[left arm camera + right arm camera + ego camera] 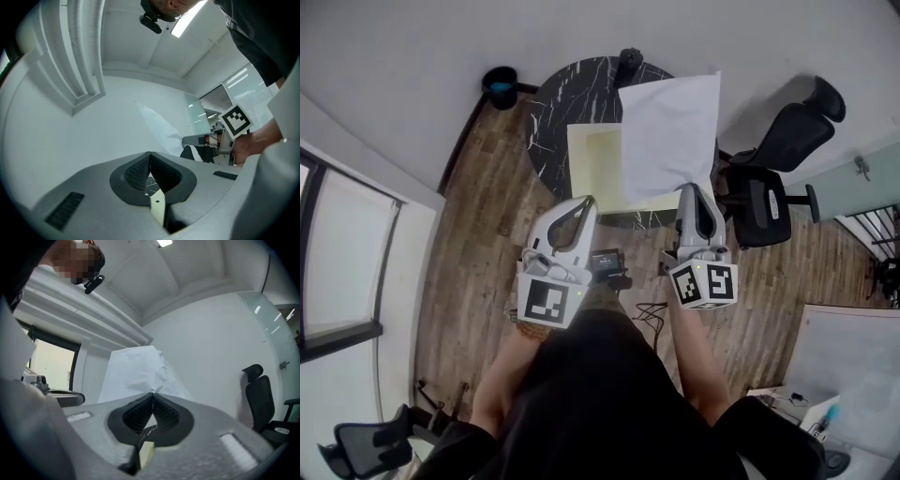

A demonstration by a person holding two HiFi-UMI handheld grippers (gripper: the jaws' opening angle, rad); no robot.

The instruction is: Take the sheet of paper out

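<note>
A white sheet of paper (670, 136) hangs in the air over a round black marble table (558, 94). My right gripper (692, 187) is shut on the sheet's near edge. In the right gripper view the sheet (136, 371) rises past the closed right gripper (152, 393). On the table under the sheet lies a pale yellow folder (595, 159). My left gripper (586, 200) hovers at the folder's near left corner. Its jaws meet at the tips of the left gripper (150, 153), and nothing shows beyond them. The left gripper view also catches the sheet (161, 126).
A black office chair (769, 178) stands right of the table. A dark bin (500, 86) sits by the wall at the back left. A small black object (630, 58) rests at the table's far edge. A black device (607, 262) lies on the wooden floor.
</note>
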